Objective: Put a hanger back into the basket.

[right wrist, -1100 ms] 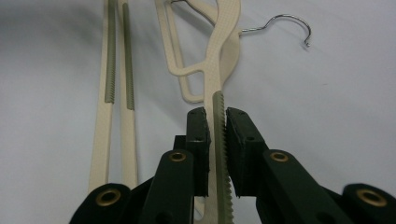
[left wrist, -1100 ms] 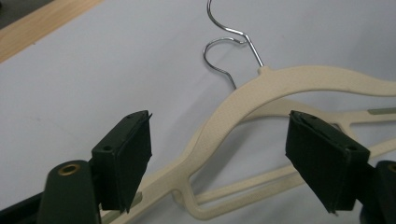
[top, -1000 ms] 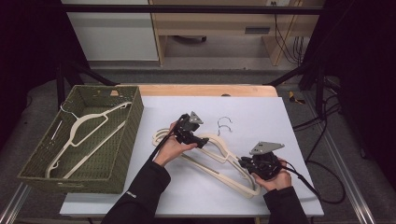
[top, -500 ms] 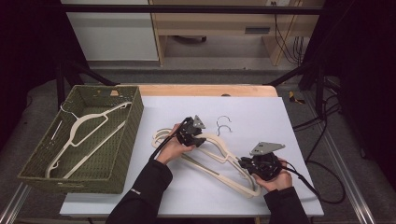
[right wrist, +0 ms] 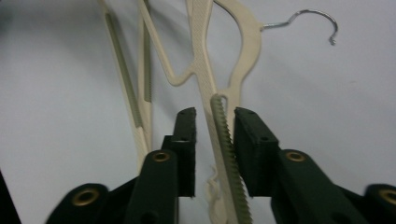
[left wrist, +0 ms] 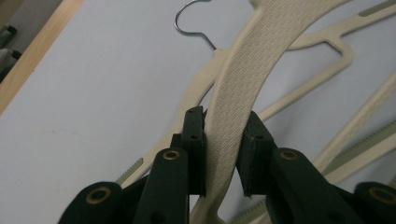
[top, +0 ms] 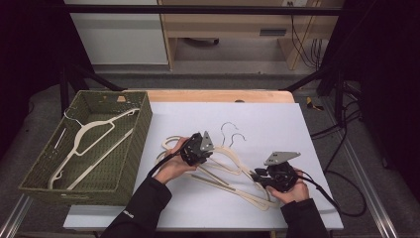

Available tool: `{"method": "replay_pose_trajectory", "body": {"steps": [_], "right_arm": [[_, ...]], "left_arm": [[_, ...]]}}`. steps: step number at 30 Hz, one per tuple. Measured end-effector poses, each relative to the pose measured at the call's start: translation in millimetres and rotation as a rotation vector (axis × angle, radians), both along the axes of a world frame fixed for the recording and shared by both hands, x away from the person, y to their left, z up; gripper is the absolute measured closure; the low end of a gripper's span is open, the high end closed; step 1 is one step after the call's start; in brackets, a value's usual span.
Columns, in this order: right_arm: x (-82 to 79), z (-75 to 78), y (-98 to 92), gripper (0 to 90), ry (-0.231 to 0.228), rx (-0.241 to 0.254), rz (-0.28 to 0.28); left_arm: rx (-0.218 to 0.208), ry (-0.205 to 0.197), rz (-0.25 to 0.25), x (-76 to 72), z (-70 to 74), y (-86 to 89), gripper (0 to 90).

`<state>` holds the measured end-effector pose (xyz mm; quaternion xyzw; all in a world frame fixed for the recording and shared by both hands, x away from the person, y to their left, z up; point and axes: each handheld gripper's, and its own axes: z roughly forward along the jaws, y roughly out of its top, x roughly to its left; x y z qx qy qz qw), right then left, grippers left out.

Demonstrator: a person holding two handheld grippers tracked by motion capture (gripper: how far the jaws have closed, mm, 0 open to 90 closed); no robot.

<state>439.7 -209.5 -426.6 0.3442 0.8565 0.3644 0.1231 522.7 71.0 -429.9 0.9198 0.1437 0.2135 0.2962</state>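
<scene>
High view, from the left edge of the bench: a green wicker basket point(top: 126, 148) holds one cream hanger point(top: 91, 136), and mid-bench the left tool point(top: 198, 148), which has slid rightward along the tangled hangers point(top: 233, 171) over the last second, now clamps a textured arm. Near the right edge, the right tool point(top: 275, 176) has stayed put, jaws narrowly straddling a ribbed bar without visibly pinching it, so I judge separating one hanger for the basket is under way.

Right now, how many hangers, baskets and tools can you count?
Hangers: 3, one in the basket, two on the table
Baskets: 1
Tools: 2, left tool, right tool
Total: 6
</scene>
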Motion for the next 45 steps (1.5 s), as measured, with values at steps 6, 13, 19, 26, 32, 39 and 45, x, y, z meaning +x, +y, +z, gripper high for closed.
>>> {"method": "replay_pose_trajectory", "body": {"steps": [6, 13, 19, 26, 32, 39, 45], "right_arm": [[7.8, 6.3, 14.6, 41.2, -0.061, 0.132, 0.038], [24.6, 5.8, 46.2, 52.5, -0.04, 0.166, 0.107], [23.6, 4.8, 55.5, 79.6, 0.009, 0.163, 0.177], [14.6, 13.9, 51.0, 84.2, 0.048, 0.207, 0.252], [1.4, 31.2, 56.1, 87.0, 0.007, 0.21, 0.293], [-14.5, 47.6, 71.3, 87.0, -0.005, 0.232, 0.407], [-20.3, 47.3, 81.4, 87.0, 0.006, 0.218, 0.474]], "left_arm": [[-0.021, -0.024, -0.008, -21.5, 6.2, 4.2, 75.4], [-0.045, -0.026, -0.009, -49.6, 10.4, 8.6, 75.5], [-0.051, -0.001, -0.015, -57.2, 12.3, 13.5, 75.8], [-0.202, 0.056, 0.005, -72.8, 33.4, 36.8, 53.4], [-0.33, 0.097, 0.034, -90.2, 47.0, 62.1, 35.1], [-0.354, 0.121, -0.012, -101.8, 55.7, 69.7, 37.0], [-0.309, 0.18, -0.066, -103.5, 50.4, 65.8, 61.1]]}}
